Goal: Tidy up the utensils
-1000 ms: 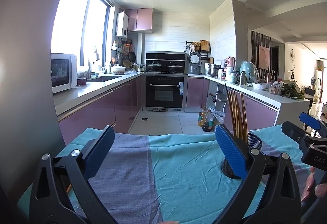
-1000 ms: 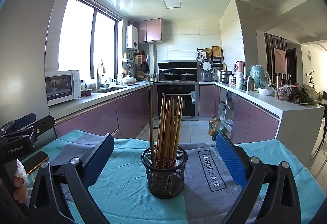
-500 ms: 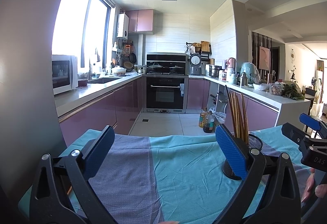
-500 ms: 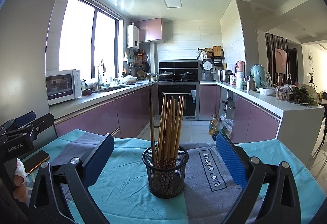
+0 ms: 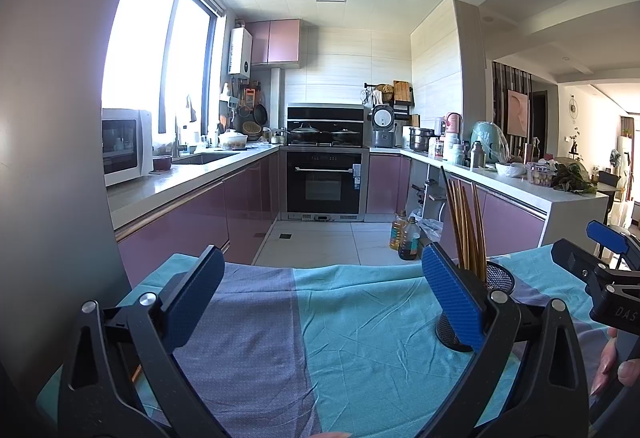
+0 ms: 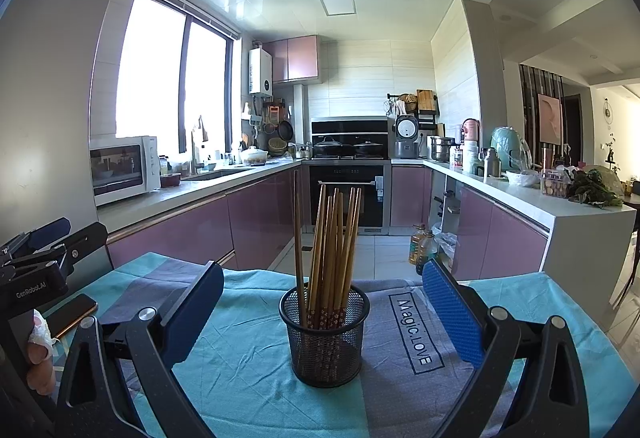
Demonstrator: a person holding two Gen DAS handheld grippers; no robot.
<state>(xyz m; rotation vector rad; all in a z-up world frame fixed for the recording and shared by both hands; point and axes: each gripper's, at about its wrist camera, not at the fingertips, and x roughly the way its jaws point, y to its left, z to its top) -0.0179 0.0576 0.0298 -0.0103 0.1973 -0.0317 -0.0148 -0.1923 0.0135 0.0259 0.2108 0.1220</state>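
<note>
**Wooden chopsticks upright in the mesh cup, both tongs spread**

Teal and grey cloth point(image 6: 248, 370) covers the table. At the left edge of the right wrist view lies a phone point(image 6: 74, 314), beside the left gripper point(image 5: 320, 302), whose blue pads stand wide apart over bare cloth, gripping nothing. Further right, the black mesh holder point(image 6: 323, 338) sits on the cloth, centred ahead of the right gripper point(image 6: 320, 302), also spread and empty.

The chopsticks point(image 6: 332, 250) stand inside the holder, long axis near vertical, patterned ends down, plain ends up and fanning slightly; one leans left, apart from the bunch.

No loose utensil shows, so the sorting looks done or nearly so. Any tidying of the stray stick calls for a gentle pinch high on its shaft, since the light holder would probably tip under a sideways push.
</note>
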